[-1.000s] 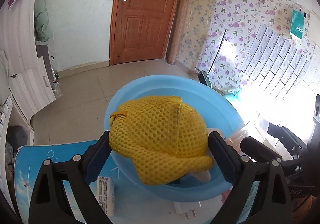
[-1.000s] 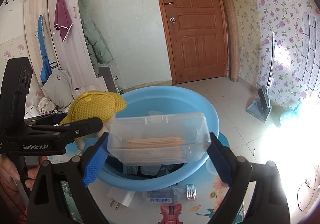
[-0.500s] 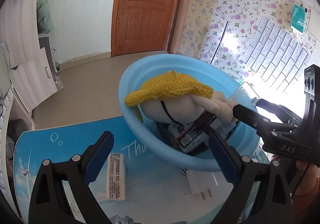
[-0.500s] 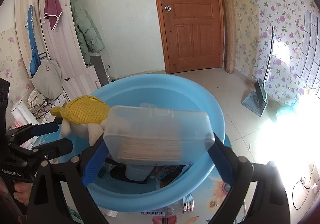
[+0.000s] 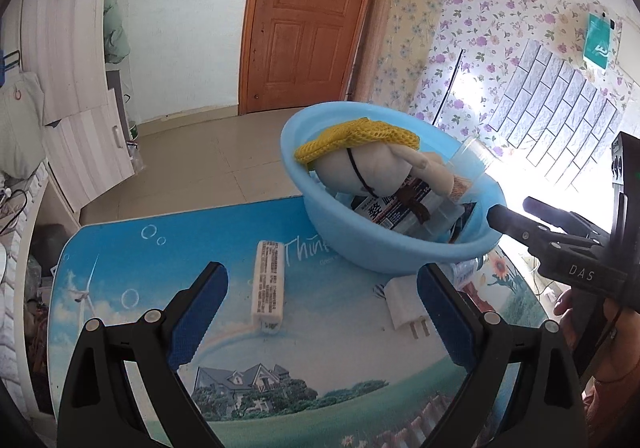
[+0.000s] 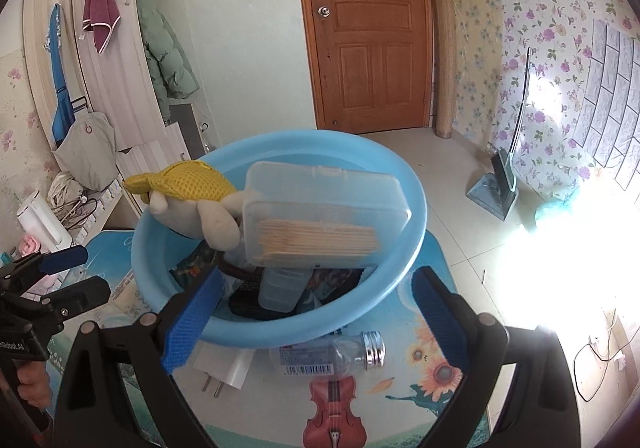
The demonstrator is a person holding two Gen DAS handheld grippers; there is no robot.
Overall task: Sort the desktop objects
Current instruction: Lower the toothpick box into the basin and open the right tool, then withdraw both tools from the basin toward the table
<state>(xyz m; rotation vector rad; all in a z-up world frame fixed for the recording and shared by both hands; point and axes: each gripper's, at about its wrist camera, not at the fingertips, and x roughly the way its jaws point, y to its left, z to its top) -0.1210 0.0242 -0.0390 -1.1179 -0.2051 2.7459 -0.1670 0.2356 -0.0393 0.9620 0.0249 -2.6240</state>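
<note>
Both our tongs spread, gripping nothing.
We see the clear plastic toothpick box [image 6: 326,218] and yellow-capped plush doll [image 6: 192,196] inside the round blue plastic basin [image 6: 404,272].

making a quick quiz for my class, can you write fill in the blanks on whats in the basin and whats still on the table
1. The stuffed doll in the blue basin wears a ____ mesh hat.
2. The clear box of wooden sticks rests inside the ____.
3. The white plug lies on the ____, outside the basin.
4. Both the left hand-held gripper and the right hand-held gripper are ____.

Missing words: yellow; basin; table; open
</note>
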